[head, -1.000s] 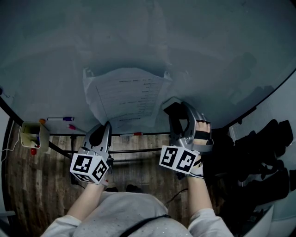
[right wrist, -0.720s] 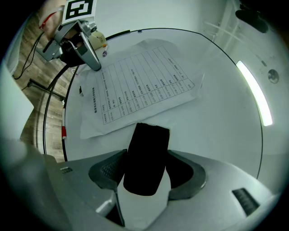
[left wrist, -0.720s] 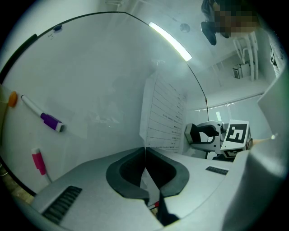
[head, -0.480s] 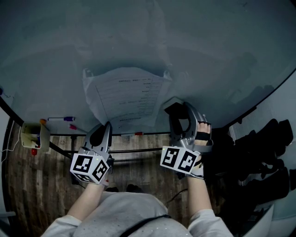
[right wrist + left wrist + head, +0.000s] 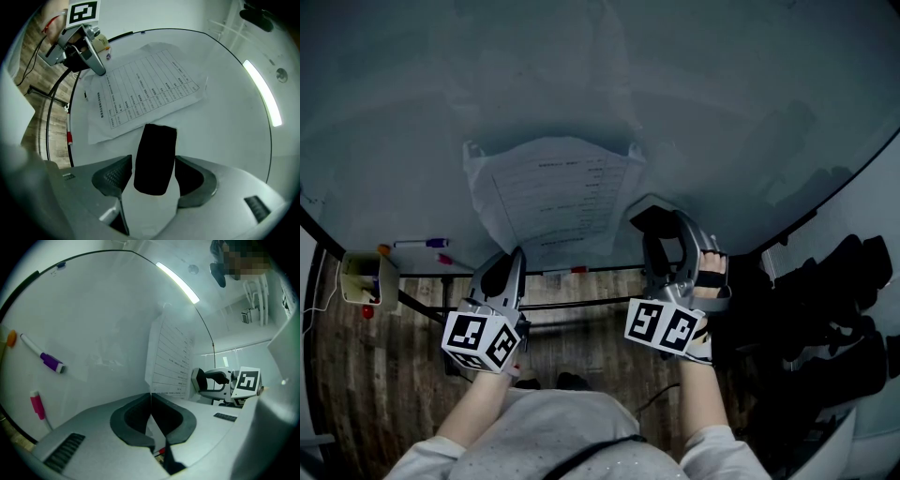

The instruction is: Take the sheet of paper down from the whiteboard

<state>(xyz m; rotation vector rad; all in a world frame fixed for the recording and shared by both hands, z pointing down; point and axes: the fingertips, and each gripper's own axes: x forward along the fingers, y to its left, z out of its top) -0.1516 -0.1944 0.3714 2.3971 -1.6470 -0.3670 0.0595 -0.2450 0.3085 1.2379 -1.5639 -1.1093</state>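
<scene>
A printed sheet of paper (image 5: 558, 192) (image 5: 171, 359) (image 5: 145, 82) hangs on the whiteboard (image 5: 694, 94), with small holders at its two top corners. My left gripper (image 5: 516, 253) (image 5: 151, 397) is shut, its tips at the sheet's lower left corner, and the paper's edge runs in between its jaws. The right gripper view shows that gripper (image 5: 101, 70) at the same corner. My right gripper (image 5: 661, 220) (image 5: 152, 164) is by the sheet's lower right edge. Its jaws stand wide around a black block (image 5: 154, 157) that sticks out toward the board.
A purple-capped marker (image 5: 424, 241) (image 5: 47, 361) and a pink one (image 5: 37, 405) lie low on the board at the left. A pale box (image 5: 364, 277) hangs at the board's left end. The stand's bars (image 5: 581, 305) cross over wooden floor. Dark bulky things (image 5: 834, 300) lie at the right.
</scene>
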